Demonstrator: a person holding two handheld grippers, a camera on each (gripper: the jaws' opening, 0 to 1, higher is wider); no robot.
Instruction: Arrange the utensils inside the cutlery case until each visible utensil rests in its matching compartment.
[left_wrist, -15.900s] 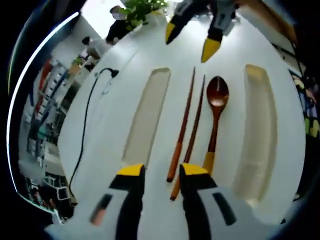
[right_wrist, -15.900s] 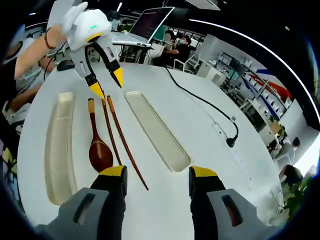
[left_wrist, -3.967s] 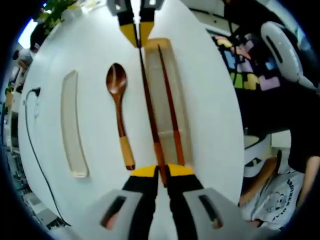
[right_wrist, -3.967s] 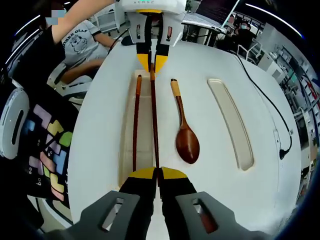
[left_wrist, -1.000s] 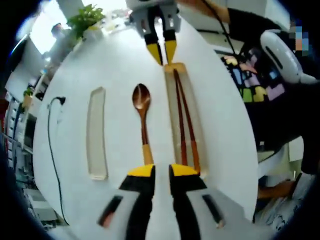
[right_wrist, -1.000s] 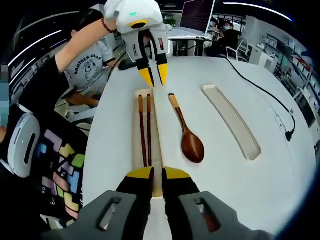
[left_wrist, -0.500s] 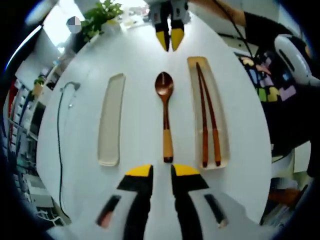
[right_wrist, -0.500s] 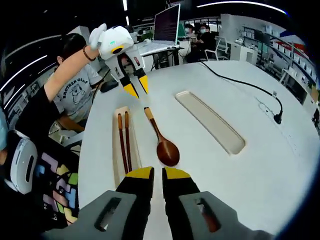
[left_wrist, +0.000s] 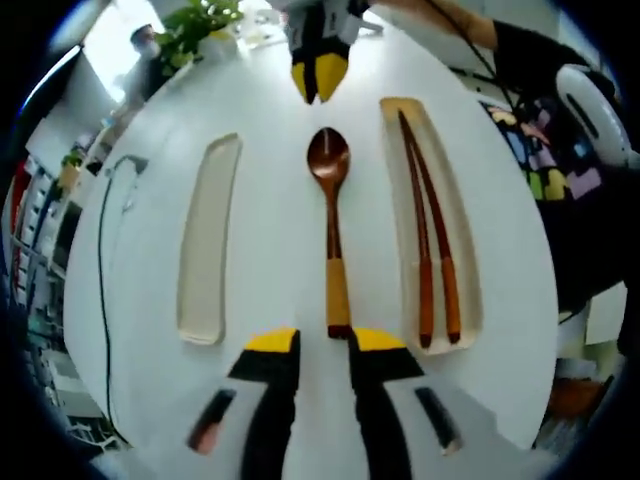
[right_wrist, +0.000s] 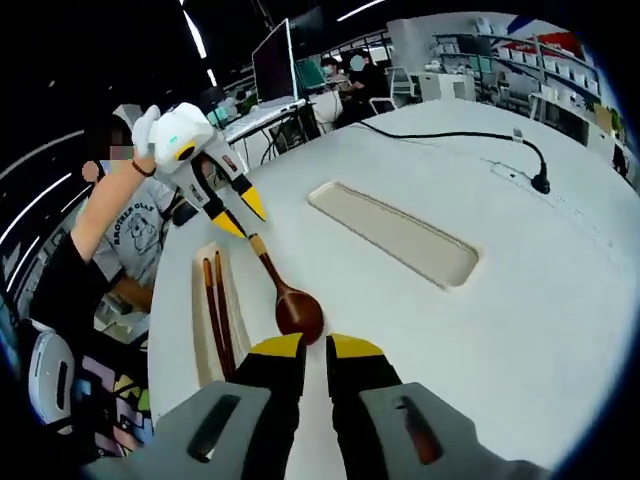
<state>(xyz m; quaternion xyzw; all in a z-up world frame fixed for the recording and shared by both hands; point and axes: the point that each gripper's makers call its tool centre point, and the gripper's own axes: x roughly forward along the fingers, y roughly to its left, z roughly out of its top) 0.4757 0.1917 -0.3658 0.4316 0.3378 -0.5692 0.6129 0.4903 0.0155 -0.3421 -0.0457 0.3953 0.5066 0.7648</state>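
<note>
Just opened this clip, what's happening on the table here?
A person with a gripper in each hand is sorting wooden utensils into two shallow trays on a white table. The pair of chopsticks already lies in one tray. The spoon lies on the bare table between the trays, and the other tray has nothing in it. The left gripper sits at the spoon's handle end and the right gripper at its bowl end; neither holds it.

spoon (left_wrist: 329, 228) between two trays, chopsticks (left_wrist: 430, 240) in one
</note>
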